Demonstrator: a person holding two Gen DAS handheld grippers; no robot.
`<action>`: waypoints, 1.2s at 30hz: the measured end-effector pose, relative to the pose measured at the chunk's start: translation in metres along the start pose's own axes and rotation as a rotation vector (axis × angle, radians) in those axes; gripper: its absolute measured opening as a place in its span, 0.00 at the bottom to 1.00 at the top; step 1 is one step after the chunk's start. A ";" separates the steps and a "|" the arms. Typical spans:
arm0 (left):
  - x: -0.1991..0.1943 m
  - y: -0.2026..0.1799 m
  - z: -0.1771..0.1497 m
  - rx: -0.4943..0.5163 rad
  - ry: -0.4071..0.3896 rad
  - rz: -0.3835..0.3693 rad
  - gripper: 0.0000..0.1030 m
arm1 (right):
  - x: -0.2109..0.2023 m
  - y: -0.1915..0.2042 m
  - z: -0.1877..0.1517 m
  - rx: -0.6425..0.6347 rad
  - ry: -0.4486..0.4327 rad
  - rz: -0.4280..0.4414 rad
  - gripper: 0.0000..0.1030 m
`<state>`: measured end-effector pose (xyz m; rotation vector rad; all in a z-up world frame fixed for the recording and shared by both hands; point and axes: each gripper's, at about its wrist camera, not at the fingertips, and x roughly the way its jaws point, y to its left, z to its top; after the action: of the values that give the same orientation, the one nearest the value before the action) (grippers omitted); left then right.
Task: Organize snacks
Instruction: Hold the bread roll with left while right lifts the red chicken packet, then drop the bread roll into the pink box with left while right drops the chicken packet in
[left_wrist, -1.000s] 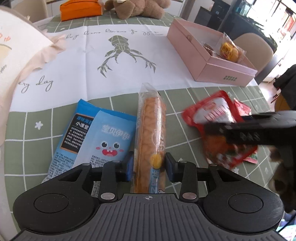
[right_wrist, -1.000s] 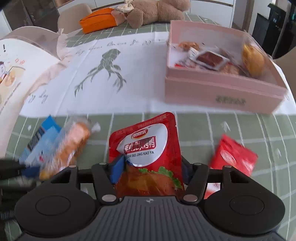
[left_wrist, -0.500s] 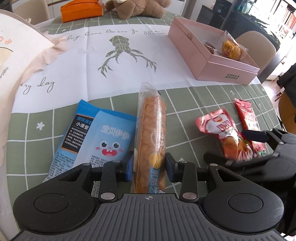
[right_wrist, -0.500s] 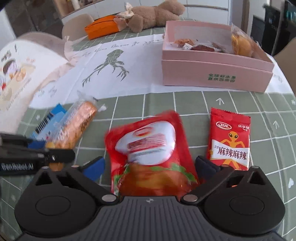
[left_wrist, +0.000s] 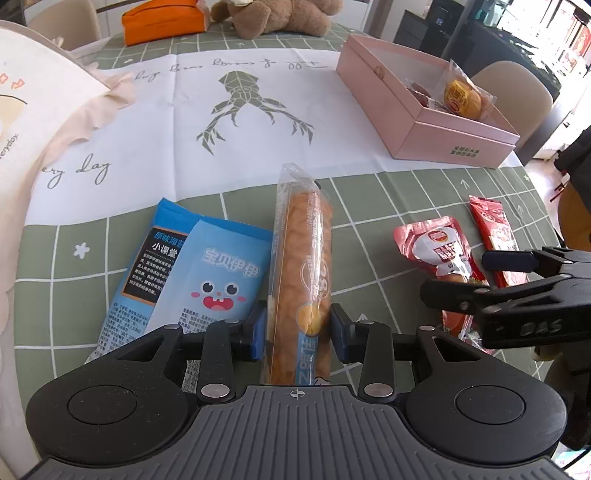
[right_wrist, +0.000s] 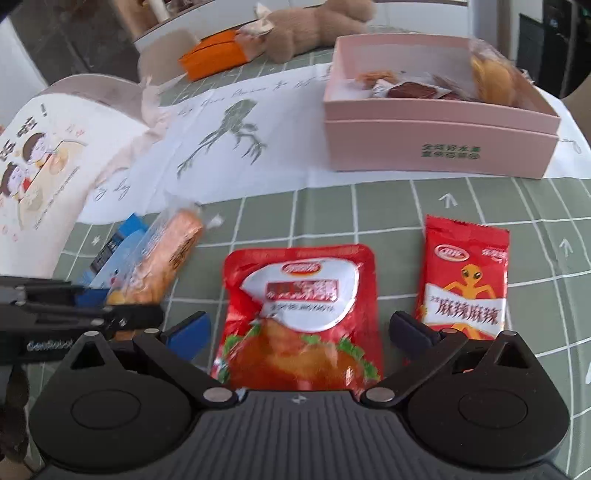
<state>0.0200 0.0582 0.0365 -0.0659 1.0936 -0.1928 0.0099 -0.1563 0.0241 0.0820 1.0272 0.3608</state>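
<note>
Left wrist view: left claw (left_wrist: 298, 329), blue pads pinched on a long clear-plastic bread stick pack (left_wrist: 303, 266), crinkly film with an orange-brown roll inside, lying lengthwise away from the camera on the tabletop (left_wrist: 388, 206). Tabletop is covered with green cloth gridded in white, with a white paper sheet (left_wrist: 221, 122) printed with a geometric squid beyond it. Two flat glossy blue packets (left_wrist: 177, 273) overlap just left of the bread pack, touching it.

Right wrist view: right claw (right_wrist: 299, 326), jaws just opened and now spread wide, pads clear of the red foil pouch (right_wrist: 295, 314) lying flat between them on the cloth; the pouch is puffy, with a rounded white label. A small red sachet (right_wrist: 463, 277) with crimped ends and an orange alien print sits just right of it, apart. A pink rectangular cardboard box (right_wrist: 436, 147), lid off, stands farther back with wrapped snacks inside. An orange pouch (right_wrist: 218, 61) and a brown plush toy (right_wrist: 317, 29) lie at the far edge, blurred.
</note>
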 end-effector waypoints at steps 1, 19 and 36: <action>0.000 0.000 0.000 0.001 0.000 0.000 0.39 | 0.002 0.005 -0.001 -0.023 -0.001 -0.030 0.99; 0.000 0.001 -0.001 -0.001 0.000 -0.004 0.39 | -0.043 0.005 -0.007 -0.080 -0.037 -0.201 0.60; -0.063 -0.032 0.040 -0.018 -0.163 -0.278 0.33 | -0.123 -0.053 0.003 0.120 -0.192 -0.214 0.60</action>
<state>0.0235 0.0364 0.1144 -0.2468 0.9205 -0.4204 -0.0310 -0.2463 0.1140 0.1113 0.8576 0.0937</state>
